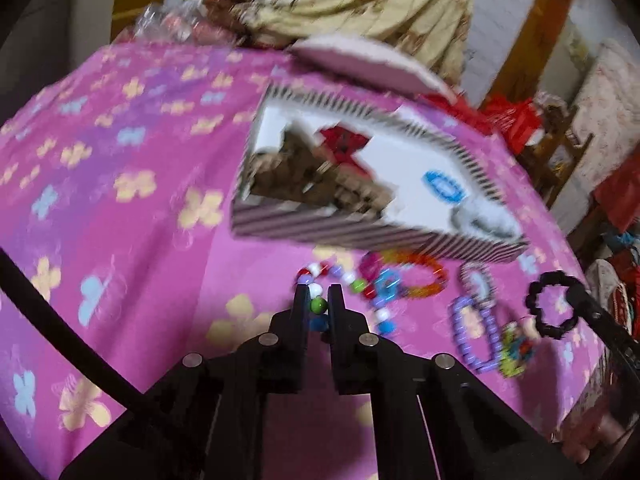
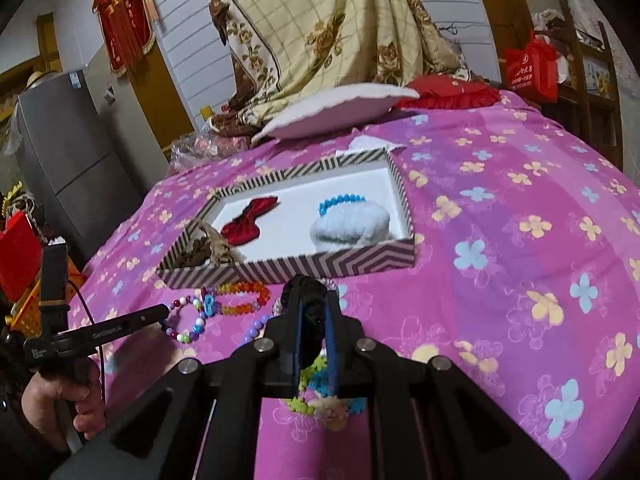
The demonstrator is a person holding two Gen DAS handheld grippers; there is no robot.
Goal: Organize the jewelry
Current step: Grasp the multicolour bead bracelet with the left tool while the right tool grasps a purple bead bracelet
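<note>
Two grippers are working over the pink flowered bedspread (image 2: 500, 200). The left gripper (image 1: 318, 294) is sitting clenched on a multicoloured bead bracelet (image 1: 344, 280) lying just in front of the striped box (image 2: 304, 264). The right gripper (image 2: 314, 300) is gripping a black scalloped bracelet (image 1: 554, 304), lifted clear of the cloth. Inside the box, a red bow (image 2: 250, 218), a blue bead bracelet (image 2: 340, 201) and a fluffy white scrunchie (image 2: 352, 226) are lying
</note>
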